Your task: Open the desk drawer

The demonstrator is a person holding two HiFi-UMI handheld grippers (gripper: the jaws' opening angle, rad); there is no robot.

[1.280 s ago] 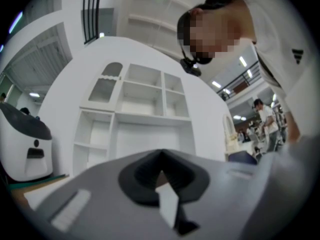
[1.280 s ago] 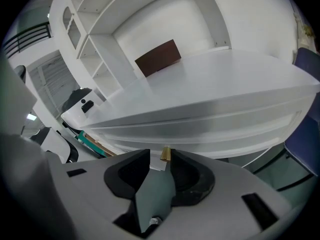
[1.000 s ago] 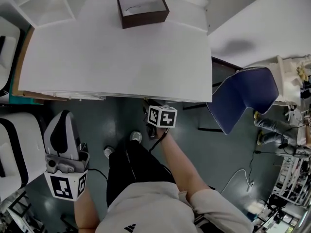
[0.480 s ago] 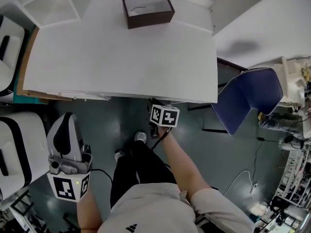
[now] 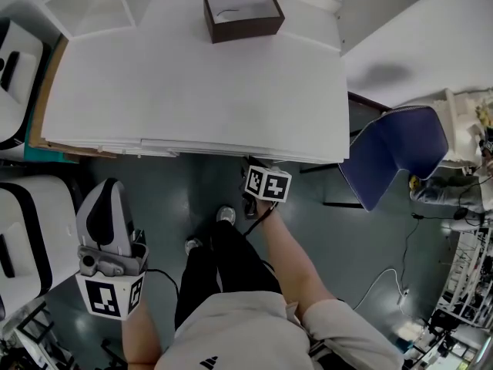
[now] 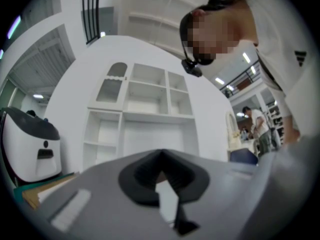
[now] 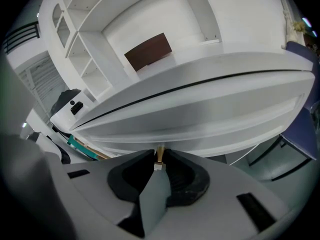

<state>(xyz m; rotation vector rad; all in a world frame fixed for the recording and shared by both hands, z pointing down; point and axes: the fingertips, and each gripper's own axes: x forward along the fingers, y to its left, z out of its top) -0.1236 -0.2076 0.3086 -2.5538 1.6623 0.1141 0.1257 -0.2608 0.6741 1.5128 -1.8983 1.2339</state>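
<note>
The white desk (image 5: 192, 75) fills the top of the head view. Its drawer front (image 7: 210, 109) is the white band under the desk top in the right gripper view. A small brass knob (image 7: 159, 160) sticks out of that band. My right gripper (image 7: 160, 153) has just been closing, and its pads now press on the knob. In the head view its marker cube (image 5: 268, 183) sits just below the desk's front edge and its jaws are hidden. My left gripper (image 5: 108, 185) hangs low at the left, away from the desk. Its jaws (image 6: 160, 154) meet with nothing between them.
A brown open box (image 5: 243, 15) stands at the back of the desk. White shelving (image 5: 92, 6) rises behind it. A blue chair (image 5: 393, 149) stands right of the desk. White machines (image 5: 19, 237) stand at the left. The person's feet (image 5: 226, 216) are below the desk edge.
The whole head view has slid a little to the right. The right gripper's cube stays at the desk's front edge. The left gripper has barely shifted.
</note>
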